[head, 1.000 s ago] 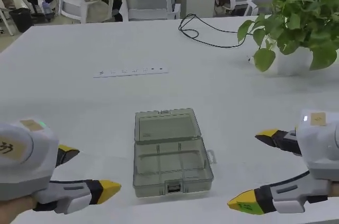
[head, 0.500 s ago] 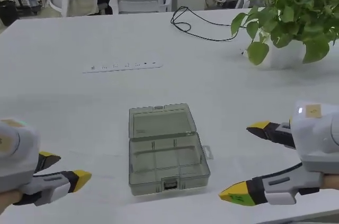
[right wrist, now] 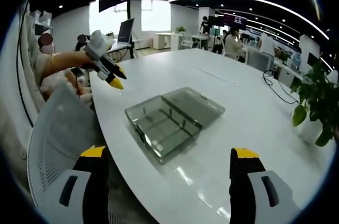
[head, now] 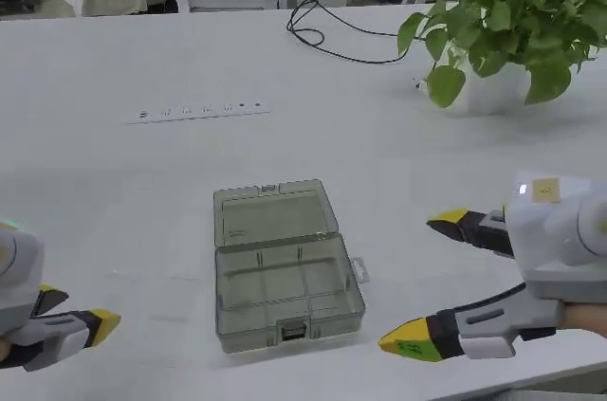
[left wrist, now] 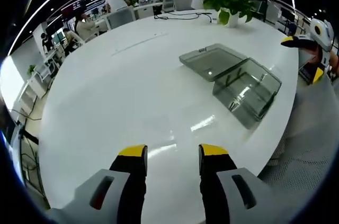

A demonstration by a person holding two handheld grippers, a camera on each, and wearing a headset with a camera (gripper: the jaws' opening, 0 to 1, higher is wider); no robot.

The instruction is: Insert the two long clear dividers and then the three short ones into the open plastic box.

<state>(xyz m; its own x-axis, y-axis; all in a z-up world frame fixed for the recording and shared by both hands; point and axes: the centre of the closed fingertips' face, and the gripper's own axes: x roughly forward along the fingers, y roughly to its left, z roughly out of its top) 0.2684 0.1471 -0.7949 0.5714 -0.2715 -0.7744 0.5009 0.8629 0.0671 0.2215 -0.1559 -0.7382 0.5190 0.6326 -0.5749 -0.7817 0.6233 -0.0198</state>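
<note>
the plastic box (head: 285, 268) sits open on the white table (head: 114, 192), near the front edge and between my two grippers, touched by neither. it is smoky grey and see-through. its lid (head: 273, 213) lies flat on the table behind the base (head: 289, 297), on the side away from me, joined along the hinge line. the base is deeper, with a small dark latch at the middle of its near wall and a small clear tab sticking out from its right side. inside the base i can see thin clear walls crossing each other and splitting it into compartments; in my right gripper view they read as a grid, but i cannot count them surely.

my left gripper (left wrist: 172, 151) hovers over bare table to the left of the box, well apart from it, its yellow-tipped fingers parted with a modest gap and nothing between them. my right gripper (head: 422, 282) hangs to the right of the box, close to the base's right front corner but not touching, its fingers spread wide and holding nothing.

farther back on the table lie a white power strip (head: 201, 111) and a looped black cable (head: 327, 36), and a potted plant (head: 503, 12) stands at the far right.
</note>
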